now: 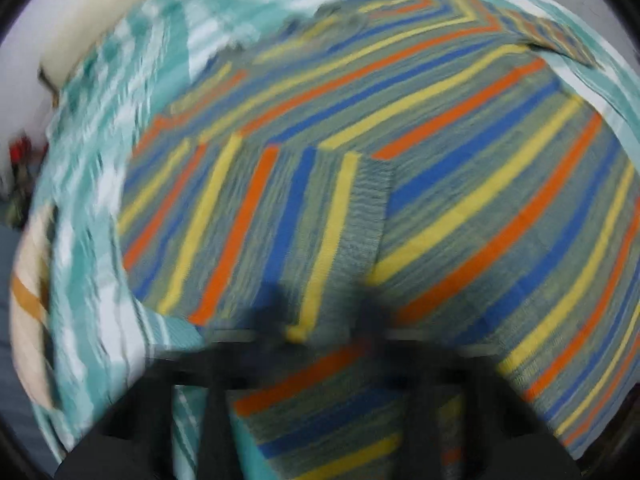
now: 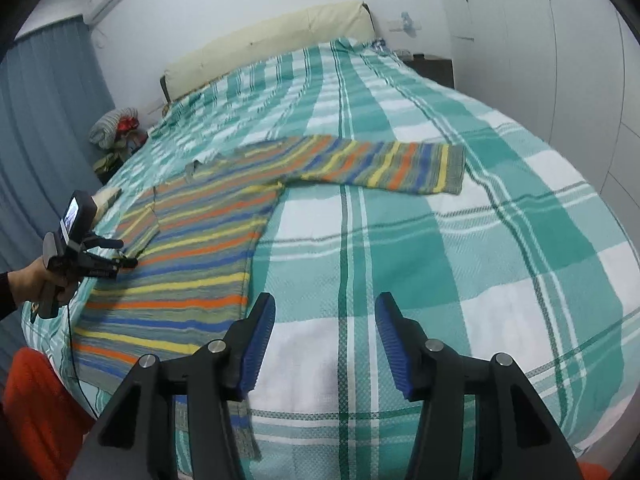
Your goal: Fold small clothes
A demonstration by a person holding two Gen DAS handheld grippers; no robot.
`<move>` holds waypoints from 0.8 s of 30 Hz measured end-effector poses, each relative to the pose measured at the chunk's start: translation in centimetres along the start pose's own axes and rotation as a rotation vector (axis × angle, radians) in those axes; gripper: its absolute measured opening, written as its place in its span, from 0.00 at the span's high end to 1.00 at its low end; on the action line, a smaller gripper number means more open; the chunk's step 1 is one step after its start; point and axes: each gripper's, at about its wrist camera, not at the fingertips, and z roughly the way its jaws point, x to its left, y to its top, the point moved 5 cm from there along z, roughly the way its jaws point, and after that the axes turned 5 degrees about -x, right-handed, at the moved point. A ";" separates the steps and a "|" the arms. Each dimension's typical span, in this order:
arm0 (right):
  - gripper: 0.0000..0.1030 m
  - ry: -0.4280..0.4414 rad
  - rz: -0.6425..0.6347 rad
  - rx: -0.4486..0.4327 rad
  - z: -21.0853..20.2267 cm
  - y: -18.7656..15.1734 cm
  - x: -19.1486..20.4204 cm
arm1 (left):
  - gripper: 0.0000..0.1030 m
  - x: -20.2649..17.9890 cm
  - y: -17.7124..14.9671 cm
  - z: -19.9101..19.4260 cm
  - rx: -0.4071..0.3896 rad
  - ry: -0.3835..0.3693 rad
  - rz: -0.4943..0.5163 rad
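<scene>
A striped sweater [image 2: 192, 240] in green, orange, yellow and blue lies flat on the bed. Its right sleeve [image 2: 384, 168] stretches out to the right. Its left sleeve [image 1: 256, 232] is folded over the body. My left gripper [image 2: 126, 262] is at the sweater's left edge; in the blurred left wrist view it [image 1: 324, 320] is low over the folded sleeve, and whether it grips cloth does not show. My right gripper [image 2: 324, 344] is open and empty above the bedspread, just right of the sweater's hem.
The bed carries a teal and white plaid cover [image 2: 460, 260]. A cream headboard [image 2: 272, 44] is at the far end. A pile of clothes [image 2: 116, 132] sits left of the bed by a blue curtain [image 2: 44, 128]. Something red [image 2: 40, 408] is at the lower left.
</scene>
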 end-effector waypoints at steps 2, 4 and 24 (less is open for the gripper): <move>0.49 -0.002 -0.007 -0.005 0.1 0.0 0.1 | 0.97 1.8 0.2 -1.1 -0.037 -0.025 -0.112; 0.49 -0.008 -0.017 -0.009 0.1 -0.1 0.2 | 0.97 6.6 0.3 -4.0 -0.135 -0.070 -0.348; 0.49 -0.036 -0.051 0.078 3.2 -1.3 0.4 | 0.98 28.9 -14.1 -2.1 -0.112 0.179 -1.174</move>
